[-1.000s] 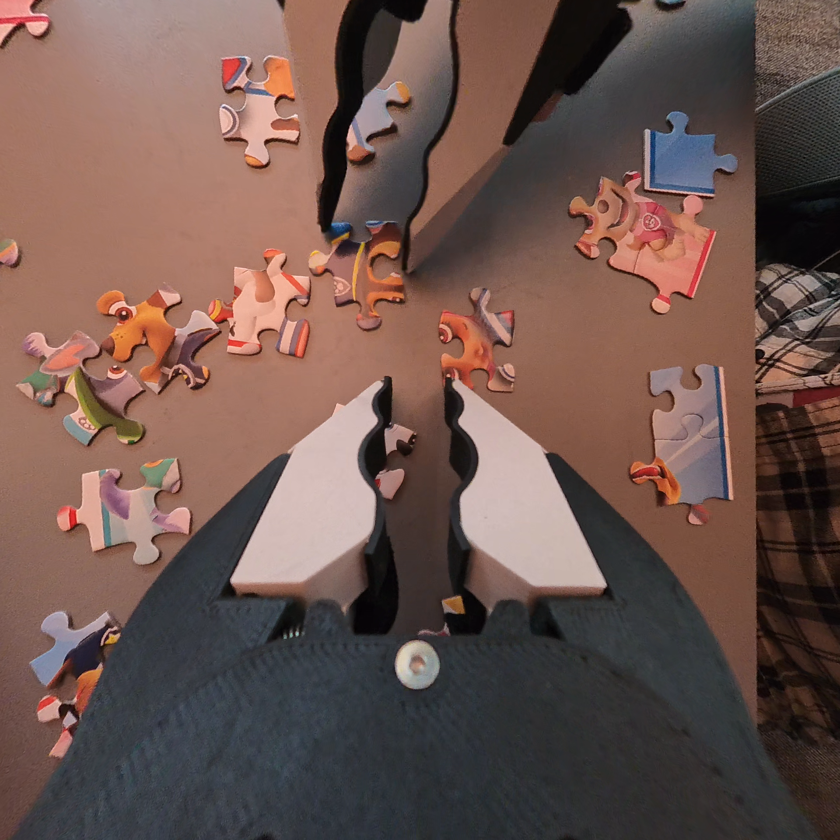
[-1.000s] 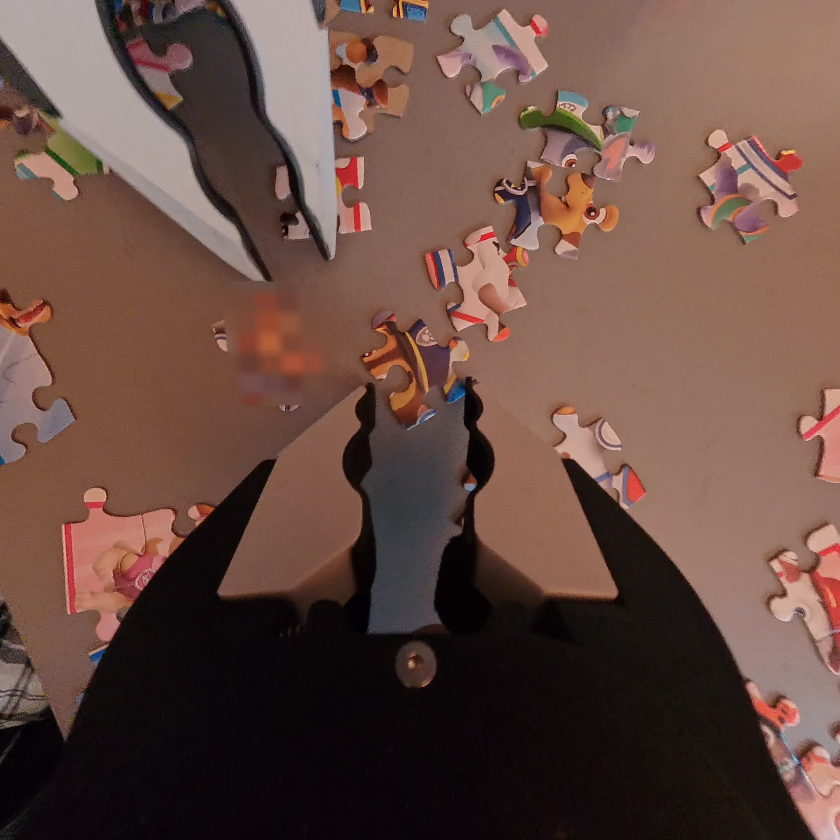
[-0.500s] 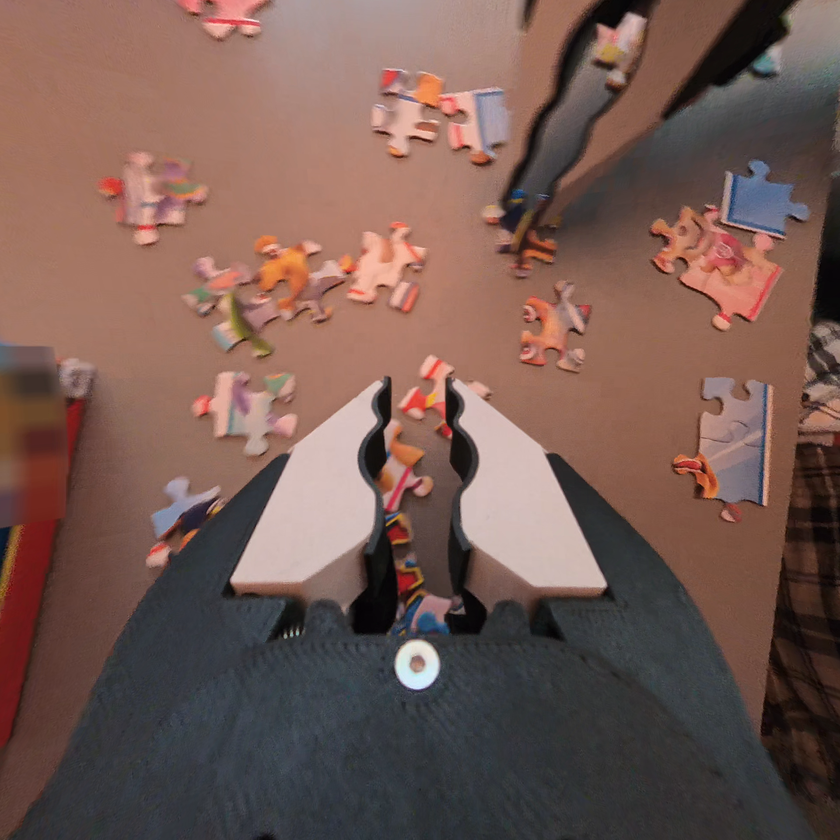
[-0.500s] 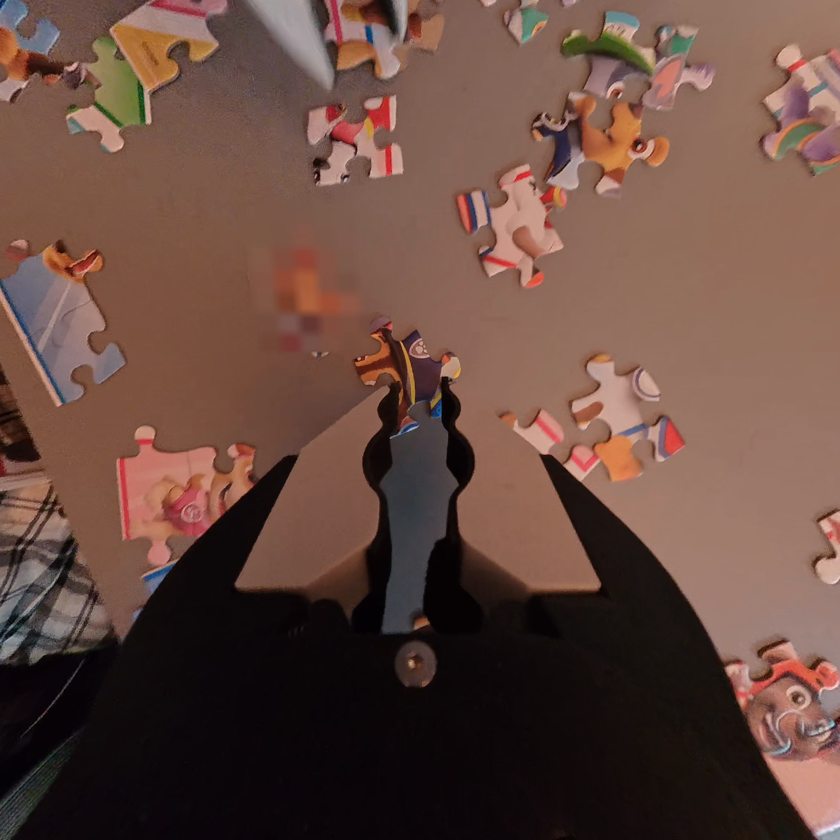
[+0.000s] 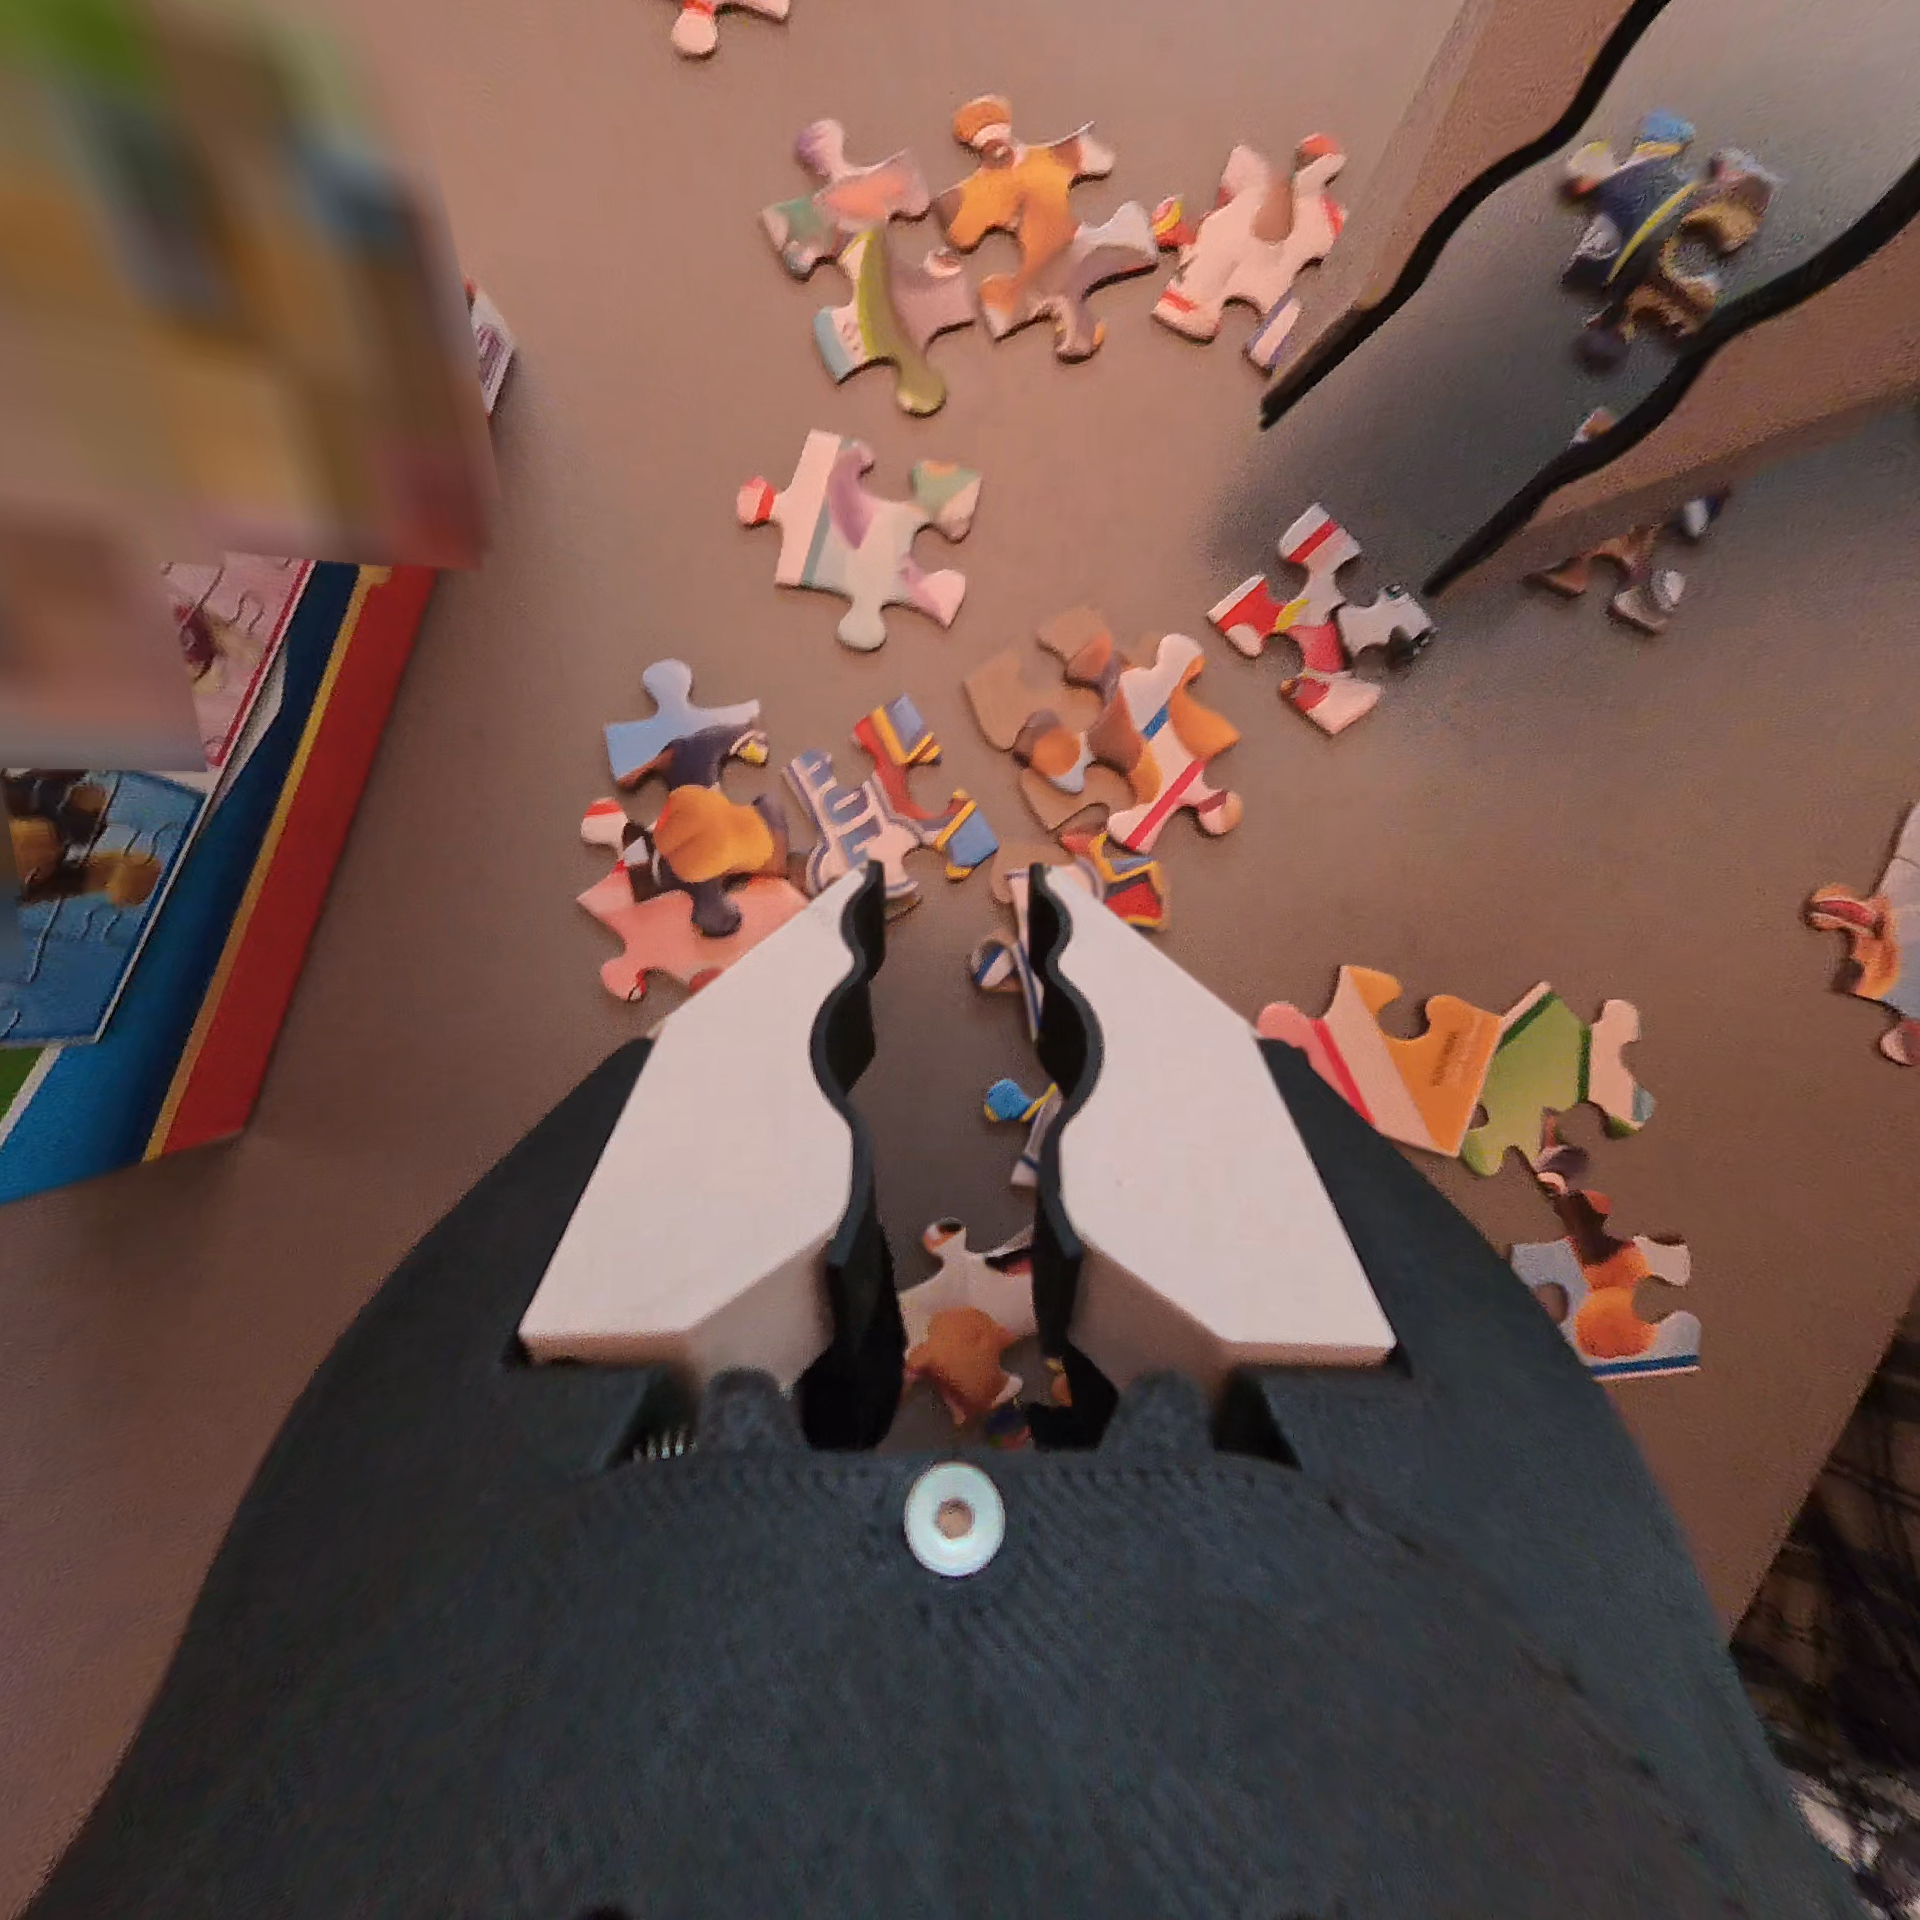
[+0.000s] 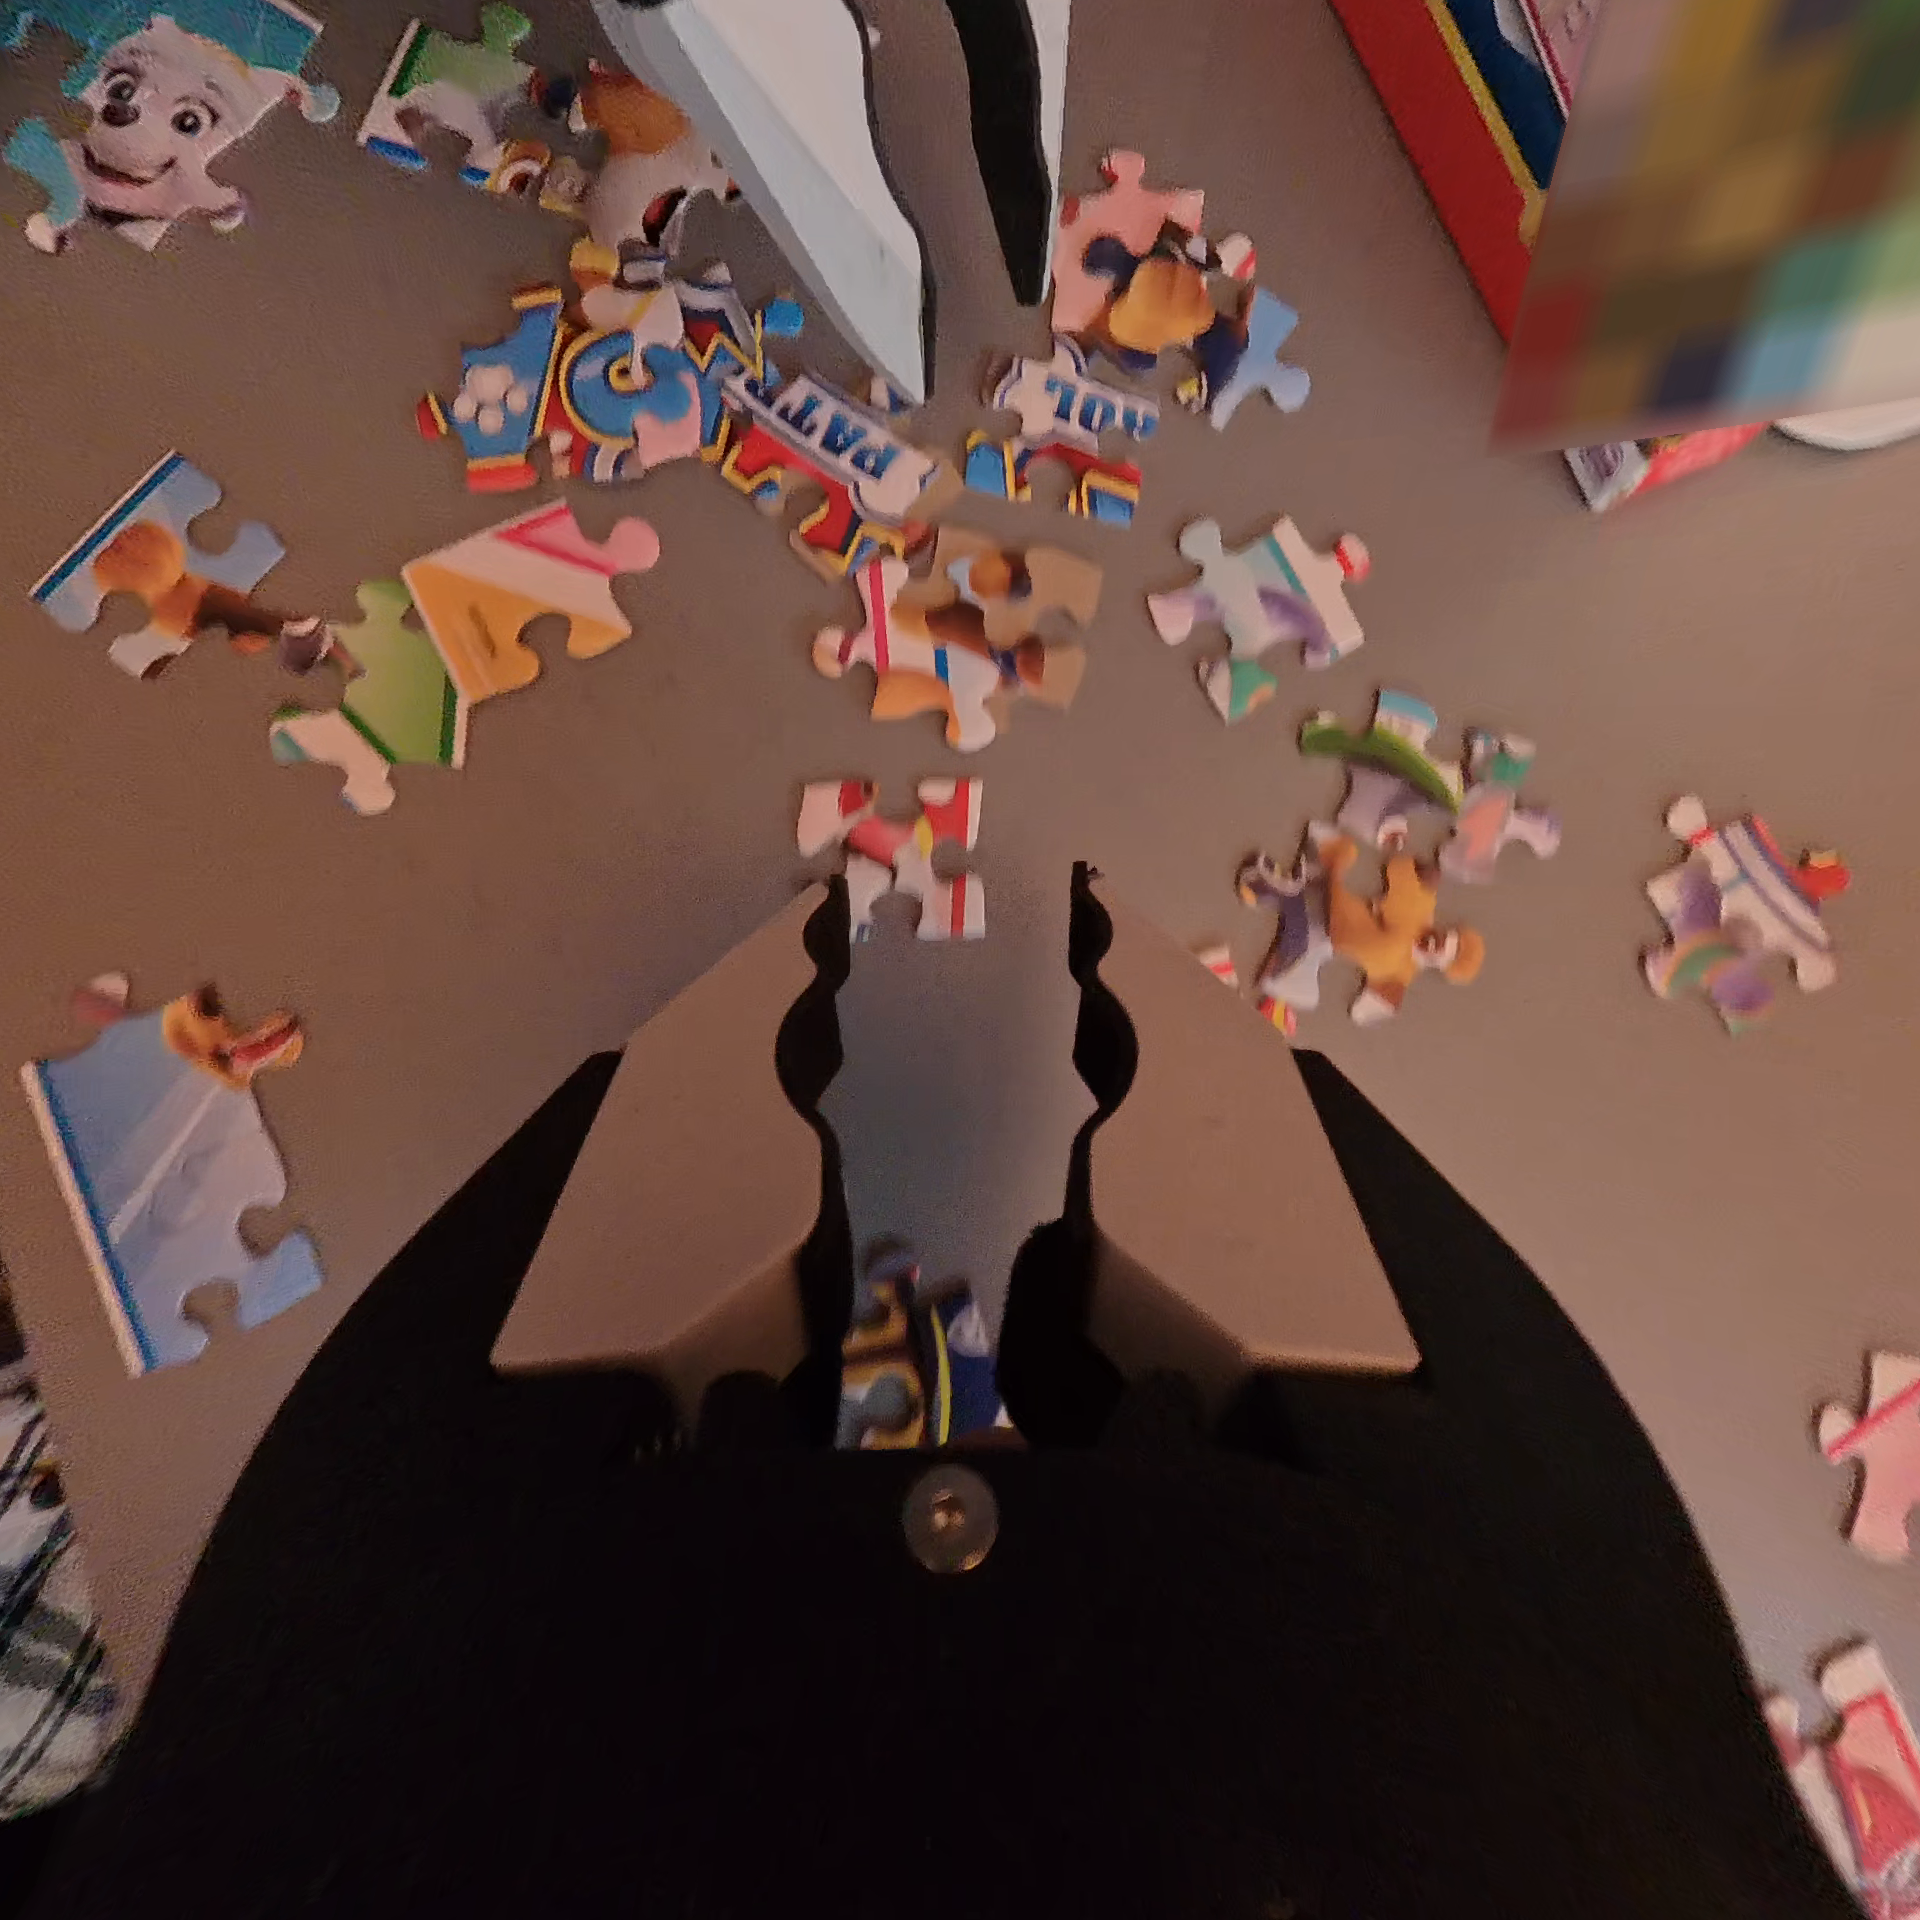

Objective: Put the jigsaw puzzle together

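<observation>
Several loose jigsaw pieces lie on the brown table (image 5: 1455, 852). My left gripper (image 5: 951, 904) is open by a narrow gap and empty, tips over a blue-and-white lettered piece (image 5: 883, 810) and a red-and-blue piece (image 5: 1122, 883). It also shows in the right wrist view (image 6: 977, 343). My right gripper (image 6: 956, 883) is wide open and empty, tips at a red-and-white piece (image 6: 914, 862). A purple-and-brown piece (image 6: 914, 1351) lies on the table between its fingers, near their base. In the left wrist view the right gripper (image 5: 1351, 499) is at the upper right, with that piece (image 5: 1662, 239) seen through its gap.
The red-and-blue puzzle box (image 5: 260, 831) stands at the left, and at the upper right in the right wrist view (image 6: 1455, 156). A joined cluster of red-and-blue pieces (image 6: 644, 405) lies by the left gripper. The table edge and plaid cloth (image 5: 1849, 1507) are at the right. Some 11 cm of space lies between my two pairs of fingers.
My right gripper shut on the purple-and-brown piece, then opened wide and let it go onto the table, moving forward over it. My left gripper swung left towards the box, its gap unchanged.
</observation>
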### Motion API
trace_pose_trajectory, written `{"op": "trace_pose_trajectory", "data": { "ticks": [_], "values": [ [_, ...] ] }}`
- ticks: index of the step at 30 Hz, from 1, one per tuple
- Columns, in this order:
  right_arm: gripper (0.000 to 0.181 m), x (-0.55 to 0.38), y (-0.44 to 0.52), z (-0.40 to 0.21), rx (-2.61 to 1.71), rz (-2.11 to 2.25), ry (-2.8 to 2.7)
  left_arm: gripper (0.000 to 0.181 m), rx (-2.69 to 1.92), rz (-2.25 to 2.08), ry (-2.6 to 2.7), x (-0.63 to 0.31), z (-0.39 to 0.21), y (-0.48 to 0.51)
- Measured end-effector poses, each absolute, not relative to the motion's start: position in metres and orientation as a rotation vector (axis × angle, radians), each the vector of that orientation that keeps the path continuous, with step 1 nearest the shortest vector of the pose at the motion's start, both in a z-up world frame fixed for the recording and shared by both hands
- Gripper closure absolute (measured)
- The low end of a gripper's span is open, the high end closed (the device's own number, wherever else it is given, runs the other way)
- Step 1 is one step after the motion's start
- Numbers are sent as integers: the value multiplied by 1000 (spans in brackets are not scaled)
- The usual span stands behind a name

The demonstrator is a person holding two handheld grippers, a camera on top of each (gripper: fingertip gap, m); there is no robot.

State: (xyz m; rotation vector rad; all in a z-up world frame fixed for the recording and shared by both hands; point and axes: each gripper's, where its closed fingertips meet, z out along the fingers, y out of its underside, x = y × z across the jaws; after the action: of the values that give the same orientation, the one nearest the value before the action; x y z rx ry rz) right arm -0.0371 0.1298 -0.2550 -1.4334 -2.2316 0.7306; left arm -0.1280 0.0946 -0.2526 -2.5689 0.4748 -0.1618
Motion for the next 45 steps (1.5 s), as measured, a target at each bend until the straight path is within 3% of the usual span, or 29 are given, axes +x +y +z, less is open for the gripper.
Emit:
{"op": "trace_pose_trajectory", "data": {
  "ticks": [20, 22, 26, 31, 33, 37, 41, 45],
  "values": [
    [146, -74, 113, -261, -1442, 675, -2399, 158, -2579, -46, 286, -168, -261, 103],
    [131, -96, 115, -255, -1442, 702, -2319, 158, -2572, -28, 245, -176, -260, 103],
    [129, -123, 112, -269, -1470, 697, -2313, 158, -2595, -13, 205, -184, -264, 98],
    [144, -132, 108, -274, -1504, 726, -2308, 158, -2596, -31, 190, -187, -263, 95],
    [167, -128, 110, -275, -1494, 720, -2316, 158, -2601, -64, 216, -181, -264, 93],
    [171, -113, 114, -276, -1497, 699, -2349, 154, -2598, -162, 327, -158, -262, 87],
    [151, -94, 123, -271, -1475, 559, -2371, 154, -2609, -171, 396, -149, -267, 88],
    [143, -75, 84, -266, -1363, 707, -2479, 156, -2589, -131, 434, -145, -269, 98]
  ]
}}
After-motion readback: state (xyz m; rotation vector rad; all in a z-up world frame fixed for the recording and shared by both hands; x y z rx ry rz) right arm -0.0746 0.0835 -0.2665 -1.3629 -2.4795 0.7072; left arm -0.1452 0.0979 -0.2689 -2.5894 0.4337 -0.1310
